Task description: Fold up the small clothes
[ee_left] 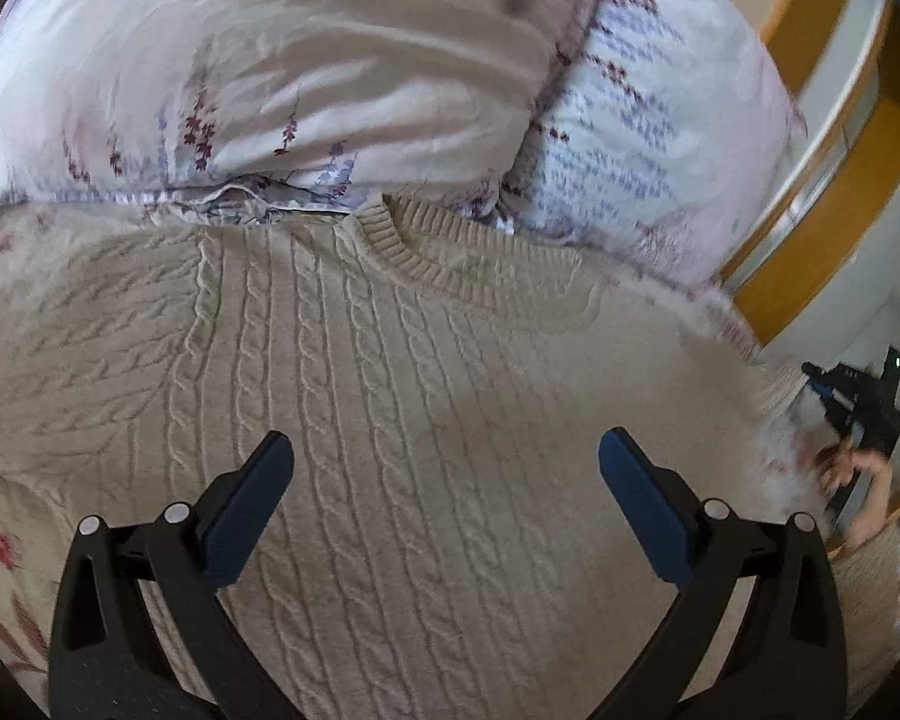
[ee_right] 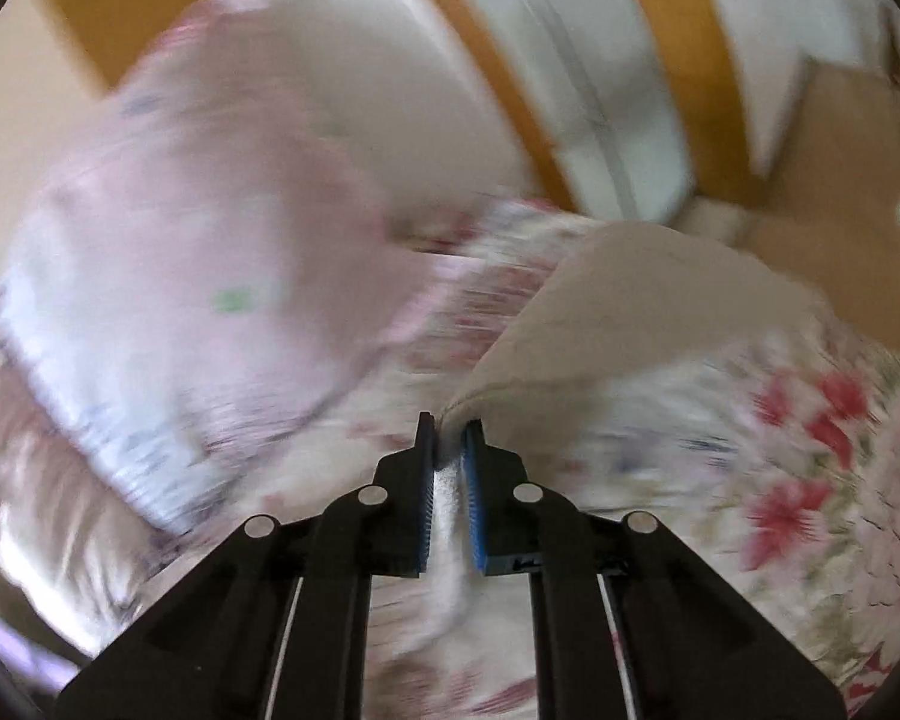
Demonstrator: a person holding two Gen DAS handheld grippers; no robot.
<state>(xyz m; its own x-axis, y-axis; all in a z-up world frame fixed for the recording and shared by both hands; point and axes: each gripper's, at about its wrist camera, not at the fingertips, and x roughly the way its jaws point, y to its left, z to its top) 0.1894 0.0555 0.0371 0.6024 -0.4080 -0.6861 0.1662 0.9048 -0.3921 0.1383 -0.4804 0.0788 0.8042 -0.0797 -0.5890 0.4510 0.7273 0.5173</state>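
Cream cable-knit sweater [ee_left: 390,372] spread flat on the floral bedsheet [ee_left: 6,552], ribbed neckline toward the floral pillows [ee_left: 240,90] at the head of the bed. Left tongs [ee_left: 444,450] spread wide above the sweater's front, gripping nothing, blue pads well apart. Right tongs [ee_right: 450,426] nearly closed, pinching a cream edge of the sweater [ee_right: 630,312] between the blue pads, fabric rising from the tips in a raised fold over the flowered sheet [ee_right: 810,450]. Right-wrist view heavily blurred. Wooden bed frame [ee_left: 810,222] visible beyond the pillows.
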